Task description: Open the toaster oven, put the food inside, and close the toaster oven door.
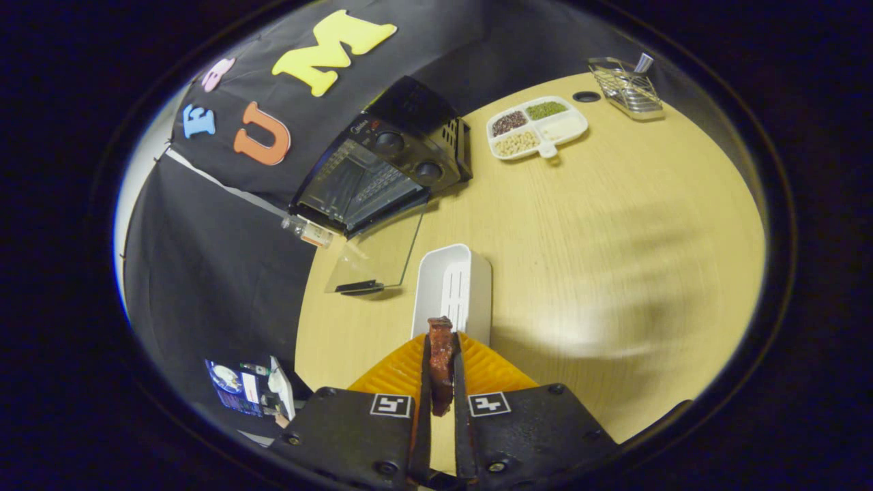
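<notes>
wooden table (614,225), tool (441,372) gripping meat (441,354)

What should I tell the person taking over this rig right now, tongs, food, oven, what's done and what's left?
Tongs: shut on the piece of meat, held between the fingers above the orange tray.
Toaster oven: at the table's far side, beyond the white container; its glass door is folded down open.
Done: door opened, food picked up.
Left: carry the meat past the white container, set it inside the oven, release, then swing the door shut.
</notes>
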The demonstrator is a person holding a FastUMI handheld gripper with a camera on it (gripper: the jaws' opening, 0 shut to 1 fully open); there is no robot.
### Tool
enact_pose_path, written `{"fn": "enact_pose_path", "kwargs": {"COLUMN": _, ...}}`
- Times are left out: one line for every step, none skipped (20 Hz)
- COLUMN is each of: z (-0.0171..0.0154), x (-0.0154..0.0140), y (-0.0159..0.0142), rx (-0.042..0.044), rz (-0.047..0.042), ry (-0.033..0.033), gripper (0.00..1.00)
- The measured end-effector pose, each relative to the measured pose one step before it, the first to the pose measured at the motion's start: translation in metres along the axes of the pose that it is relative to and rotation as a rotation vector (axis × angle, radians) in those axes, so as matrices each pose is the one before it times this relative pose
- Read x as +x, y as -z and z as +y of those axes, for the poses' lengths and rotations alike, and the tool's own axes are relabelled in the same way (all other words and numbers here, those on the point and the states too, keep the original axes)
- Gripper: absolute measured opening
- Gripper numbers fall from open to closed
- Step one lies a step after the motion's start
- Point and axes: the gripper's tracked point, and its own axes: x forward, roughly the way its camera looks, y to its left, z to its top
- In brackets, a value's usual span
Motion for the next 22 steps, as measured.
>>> {"fn": "enact_pose_path", "kwargs": {"z": 0.00646, "x": -0.00405, "y": -0.00376, "rx": -0.00263, "rz": -0.02269, "ry": 0.0132, "gripper": 0.17}}
{"fn": "enact_pose_path", "kwargs": {"z": 0.00795, "x": -0.00297, "y": -0.00348, "rx": 0.00586, "rz": -0.01992, "ry": 0.00734, "gripper": 0.17}}
{"fn": "enact_pose_path", "kwargs": {"z": 0.01263, "x": -0.00247, "y": -0.00449, "rx": 0.01319, "rz": -0.02516, "ry": -0.00587, "gripper": 0.17}}
{"fn": "enact_pose_path", "kwargs": {"z": 0.01514, "x": -0.00018, "y": -0.00343, "rx": 0.01801, "rz": -0.02355, "ry": -0.0148, "gripper": 0.17}}
{"fn": "enact_pose_path", "kwargs": {"z": 0.01692, "x": 0.00286, "y": -0.00284, "rx": 0.02154, "rz": -0.02639, "ry": -0.01878, "gripper": 0.17}}
{"fn": "enact_pose_path", "kwargs": {"z": 0.01564, "x": 0.0046, "y": -0.00306, "rx": 0.01632, "rz": -0.02579, "ry": -0.01741, "gripper": 0.17}}
{"fn": "enact_pose_path", "kwargs": {"z": 0.01227, "x": 0.00528, "y": -0.00146, "rx": 0.00941, "rz": -0.02511, "ry": -0.01147, "gripper": 0.17}}
{"fn": "enact_pose_path", "kwargs": {"z": 0.01315, "x": 0.01015, "y": -0.00192, "rx": 0.00762, "rz": -0.02859, "ry": -0.01342, "gripper": 0.17}}
{"fn": "enact_pose_path", "kwargs": {"z": 0.01043, "x": 0.00983, "y": -0.00033, "rx": 0.01996, "rz": -0.02354, "ry": -0.00844, "gripper": 0.17}}
{"fn": "enact_pose_path", "kwargs": {"z": 0.01016, "x": 0.01313, "y": -0.00005, "rx": 0.03534, "rz": -0.0274, "ry": -0.01288, "gripper": 0.17}}
{"fn": "enact_pose_path", "kwargs": {"z": 0.01318, "x": 0.01751, "y": 0.0, "rx": 0.04543, "rz": -0.03143, "ry": -0.0225, "gripper": 0.17}}
{"fn": "enact_pose_path", "kwargs": {"z": 0.0093, "x": 0.01522, "y": 0.00208, "rx": 0.03994, "rz": -0.02525, "ry": -0.02146, "gripper": 0.17}}
{"fn": "enact_pose_path", "kwargs": {"z": 0.00539, "x": 0.01525, "y": 0.00126, "rx": 0.0346, "rz": -0.03149, "ry": -0.00761, "gripper": 0.17}}
{"fn": "enact_pose_path", "kwargs": {"z": 0.00383, "x": 0.01746, "y": 0.00114, "rx": 0.03673, "rz": -0.04199, "ry": 0.00026, "gripper": 0.17}}
{"fn": "enact_pose_path", "kwargs": {"z": 0.00476, "x": 0.0167, "y": 0.00162, "rx": 0.03647, "rz": -0.04199, "ry": -0.00195, "gripper": 0.17}}
{"fn": "enact_pose_path", "kwargs": {"z": 0.00595, "x": 0.01629, "y": 0.00368, "rx": 0.04868, "rz": -0.03679, "ry": -0.00299, "gripper": 0.17}}
{"fn": "enact_pose_path", "kwargs": {"z": 0.00605, "x": 0.01598, "y": 0.00181, "rx": 0.07027, "rz": -0.04822, "ry": -0.00343, "gripper": 0.17}}
{"fn": "enact_pose_path", "kwargs": {"z": 0.00602, "x": 0.01505, "y": 0.00322, "rx": 0.06596, "rz": -0.04242, "ry": -0.00406, "gripper": 0.17}}
{"fn": "enact_pose_path", "kwargs": {"z": 0.00662, "x": 0.01412, "y": 0.0049, "rx": 0.04475, "rz": -0.03042, "ry": -0.00859, "gripper": 0.17}}
{"fn": "enact_pose_path", "kwargs": {"z": 0.00419, "x": 0.01333, "y": 0.00557, "rx": 0.01854, "rz": -0.01443, "ry": -0.00298, "gripper": 0.17}}
{"fn": "enact_pose_path", "kwargs": {"z": 0.00248, "x": 0.01074, "y": 0.00357, "rx": 0.02285, "rz": -0.0104, "ry": 0.002, "gripper": 0.17}}
{"fn": "enact_pose_path", "kwargs": {"z": 0.00656, "x": 0.0115, "y": 0.00504, "rx": 0.02956, "rz": -0.00343, "ry": -0.01196, "gripper": 0.17}}
